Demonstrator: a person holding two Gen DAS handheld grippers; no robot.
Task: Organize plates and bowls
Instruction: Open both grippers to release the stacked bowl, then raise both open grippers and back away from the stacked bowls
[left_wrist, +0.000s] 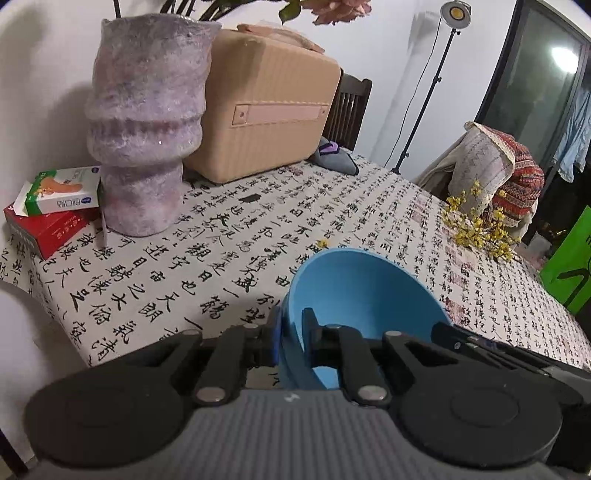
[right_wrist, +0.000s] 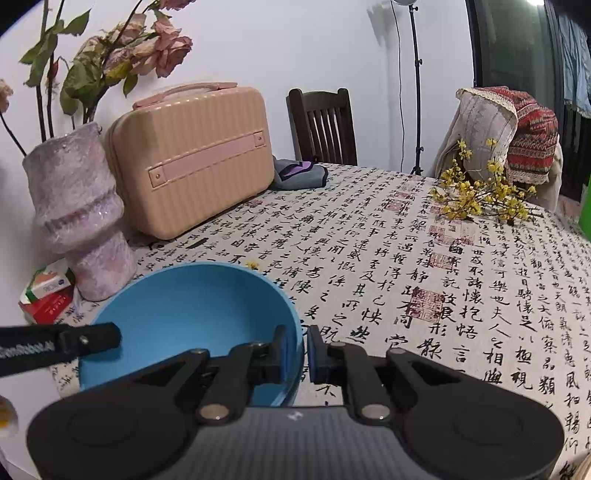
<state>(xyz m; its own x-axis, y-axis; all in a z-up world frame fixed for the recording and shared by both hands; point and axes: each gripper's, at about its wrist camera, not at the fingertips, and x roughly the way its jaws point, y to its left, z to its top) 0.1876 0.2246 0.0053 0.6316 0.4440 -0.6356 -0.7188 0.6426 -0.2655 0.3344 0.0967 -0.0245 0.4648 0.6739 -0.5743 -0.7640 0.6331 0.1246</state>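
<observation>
A blue bowl (left_wrist: 362, 295) hangs tilted just above the calligraphy-print tablecloth (left_wrist: 221, 258). My left gripper (left_wrist: 291, 332) is shut on the bowl's left wall, one finger outside and one inside. In the right wrist view the same blue bowl (right_wrist: 192, 314) fills the lower left, and my right gripper (right_wrist: 298, 352) is shut on its right rim. The left gripper's black finger (right_wrist: 74, 343) reaches in over the opposite rim. The bowl looks empty inside. No plates are in view.
A fuzzy pink vase (right_wrist: 77, 221) with dried flowers, a beige hard case (right_wrist: 192, 162) and red and green boxes (left_wrist: 51, 210) stand at the table's far left. Yellow blossoms (right_wrist: 484, 199) lie at the far right. Chairs (right_wrist: 321, 125), a lamp stand and a green bag (left_wrist: 569, 266) surround the table.
</observation>
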